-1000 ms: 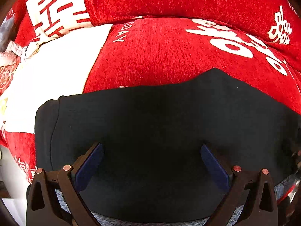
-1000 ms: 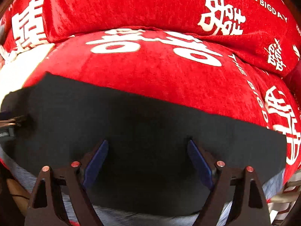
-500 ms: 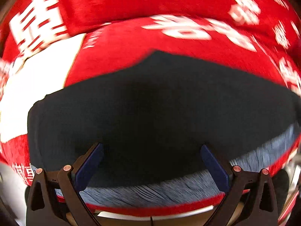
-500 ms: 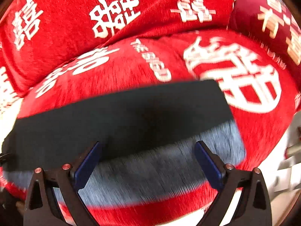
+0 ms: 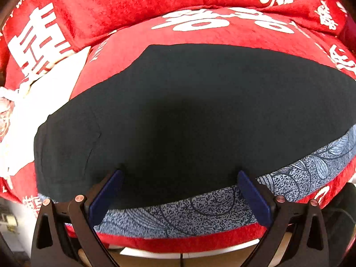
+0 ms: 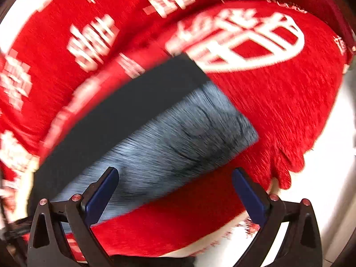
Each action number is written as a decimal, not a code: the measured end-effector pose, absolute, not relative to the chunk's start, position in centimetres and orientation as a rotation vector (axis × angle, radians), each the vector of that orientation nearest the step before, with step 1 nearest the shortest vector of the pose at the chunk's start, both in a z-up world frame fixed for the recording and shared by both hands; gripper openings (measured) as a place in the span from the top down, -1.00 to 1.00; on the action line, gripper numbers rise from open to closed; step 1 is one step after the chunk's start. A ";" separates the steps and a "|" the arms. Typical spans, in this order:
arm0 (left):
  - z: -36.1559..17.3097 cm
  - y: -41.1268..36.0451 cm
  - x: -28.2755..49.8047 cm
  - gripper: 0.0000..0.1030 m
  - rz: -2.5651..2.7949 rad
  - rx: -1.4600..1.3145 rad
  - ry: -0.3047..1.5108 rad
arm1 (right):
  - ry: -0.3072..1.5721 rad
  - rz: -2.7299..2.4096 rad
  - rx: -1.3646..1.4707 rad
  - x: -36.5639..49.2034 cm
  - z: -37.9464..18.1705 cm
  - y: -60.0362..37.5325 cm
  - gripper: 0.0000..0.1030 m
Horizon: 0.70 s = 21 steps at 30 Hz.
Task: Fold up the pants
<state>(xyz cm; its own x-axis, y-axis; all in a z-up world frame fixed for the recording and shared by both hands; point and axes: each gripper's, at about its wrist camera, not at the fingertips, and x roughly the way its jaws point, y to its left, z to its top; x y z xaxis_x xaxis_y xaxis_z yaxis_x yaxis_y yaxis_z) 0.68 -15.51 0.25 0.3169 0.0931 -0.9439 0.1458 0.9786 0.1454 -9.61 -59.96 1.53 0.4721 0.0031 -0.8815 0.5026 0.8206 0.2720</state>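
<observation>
Dark pants lie flat across a red seat cushion. A blue-grey patterned layer of them runs along the near edge. My left gripper hovers open over that near edge, nothing pressed between its blue pads. In the blurred right wrist view the pants slant across the picture and the patterned part ends in a square leg end. My right gripper hangs over the patterned part and the red cushion below it. Its jaws are opening, wide apart, and grip nothing.
Red back cushions with white characters rise behind the seat. A white cloth lies left of the pants. The cushion's fringed front corner drops to a pale floor on the right.
Both grippers have slid right along the pants, bringing the patterned near edge into view. The right one moved further, rolled, and now sits by the leg end, its jaws slightly wider.
</observation>
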 end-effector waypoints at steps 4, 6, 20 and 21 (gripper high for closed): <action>2.2 -18.0 0.1 -1.00 -0.102 0.239 1.199 | 0.960 -0.303 0.542 -10.6 3.7 -59.7 -0.98; 2.6 -19.7 -0.1 -1.00 -0.142 0.237 1.183 | 0.961 -0.259 0.560 -10.8 3.8 -59.4 -0.98; 2.5 -34.2 -0.8 -1.00 -0.336 0.322 1.183 | 0.924 -0.118 0.518 -9.6 2.3 -56.4 -0.98; 2.2 -34.6 -0.7 -1.00 -0.335 0.316 1.194 | 0.913 -0.119 0.533 -9.4 2.4 -56.8 -0.98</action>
